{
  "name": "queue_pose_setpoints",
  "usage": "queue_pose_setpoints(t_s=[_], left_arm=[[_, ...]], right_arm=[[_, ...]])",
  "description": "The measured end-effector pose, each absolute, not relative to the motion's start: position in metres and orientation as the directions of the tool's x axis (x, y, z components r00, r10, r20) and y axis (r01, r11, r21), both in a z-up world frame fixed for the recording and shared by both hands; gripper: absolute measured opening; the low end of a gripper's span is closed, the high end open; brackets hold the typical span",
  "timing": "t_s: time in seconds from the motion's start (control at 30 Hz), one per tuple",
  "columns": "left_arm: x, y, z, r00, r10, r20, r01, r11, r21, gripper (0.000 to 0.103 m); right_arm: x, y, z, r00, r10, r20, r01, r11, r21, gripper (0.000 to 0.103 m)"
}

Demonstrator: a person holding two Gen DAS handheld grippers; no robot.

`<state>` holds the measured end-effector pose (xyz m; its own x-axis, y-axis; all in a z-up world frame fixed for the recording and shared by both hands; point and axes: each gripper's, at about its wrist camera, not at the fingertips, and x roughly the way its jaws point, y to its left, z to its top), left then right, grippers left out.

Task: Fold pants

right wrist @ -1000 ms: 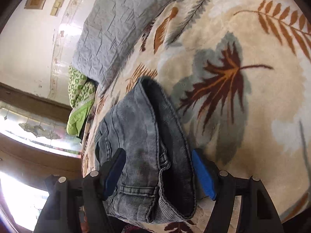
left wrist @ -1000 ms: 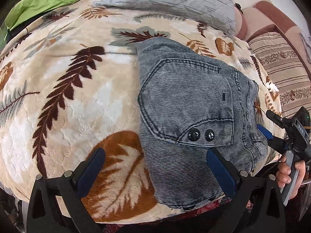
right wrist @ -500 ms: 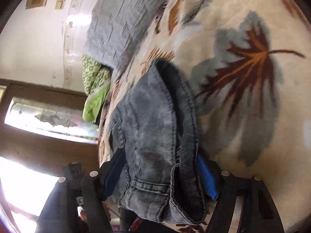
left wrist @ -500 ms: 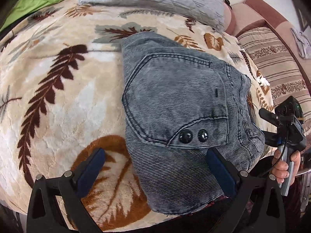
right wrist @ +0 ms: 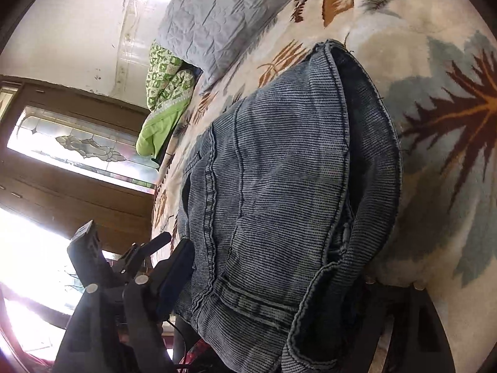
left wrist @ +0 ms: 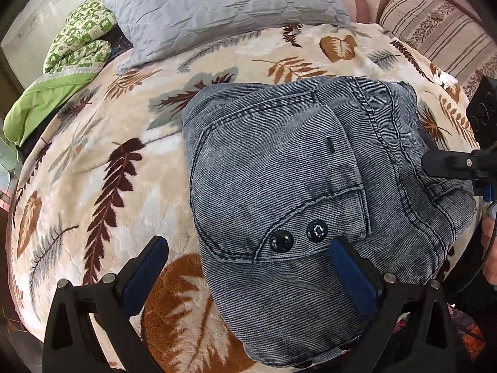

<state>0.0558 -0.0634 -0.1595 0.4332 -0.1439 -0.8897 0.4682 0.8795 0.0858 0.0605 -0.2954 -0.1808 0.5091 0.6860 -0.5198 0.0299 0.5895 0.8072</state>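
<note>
Left gripper (left wrist: 248, 264) hovers over the near end of the pants (left wrist: 310, 186) with its jaws spread wide and nothing between them; one blue pad (left wrist: 351, 270) lies over the denim just below the two black buttons (left wrist: 299, 236), the other over the bare blanket (left wrist: 93, 161). Right gripper (right wrist: 273, 298) sits at the waistband end, its jaws on either side of the stacked layers. One pad (right wrist: 178, 267) shows at the left edge of the cloth; the other is hidden under the fabric, so I cannot tell whether it is clamping or only straddling the bundle. In the left view its black frame reaches in over the right edge of the pants.

Pants lie on the leaf-print blanket as a compact, thick, roughly rectangular packet, back pocket up, several layers visible at the open end in the right view. No leg trails out, so the folding looks essentially finished. What seems left is small: pressing or squaring the packet, letting go on the right side, and pulling both tools clear. The near end of the bundle reaches the bed's edge, so it may need nudging inward.

Beyond the pants lie a grey pillow (left wrist: 223, 6) and a green cloth (left wrist: 68, 62).
</note>
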Motion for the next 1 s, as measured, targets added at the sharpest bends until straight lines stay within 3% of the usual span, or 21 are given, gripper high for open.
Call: queue_pose_setpoints(t_s=[1.0], left_arm=[[0.061, -0.080, -0.163, 0.448, -0.100, -0.888, 0.467, 0.874, 0.137, 0.103]], right_arm=[[0.082, -0.279, -0.178, 0.549, 0.651, -0.524, -0.029, 0.642, 0.766, 0.083]])
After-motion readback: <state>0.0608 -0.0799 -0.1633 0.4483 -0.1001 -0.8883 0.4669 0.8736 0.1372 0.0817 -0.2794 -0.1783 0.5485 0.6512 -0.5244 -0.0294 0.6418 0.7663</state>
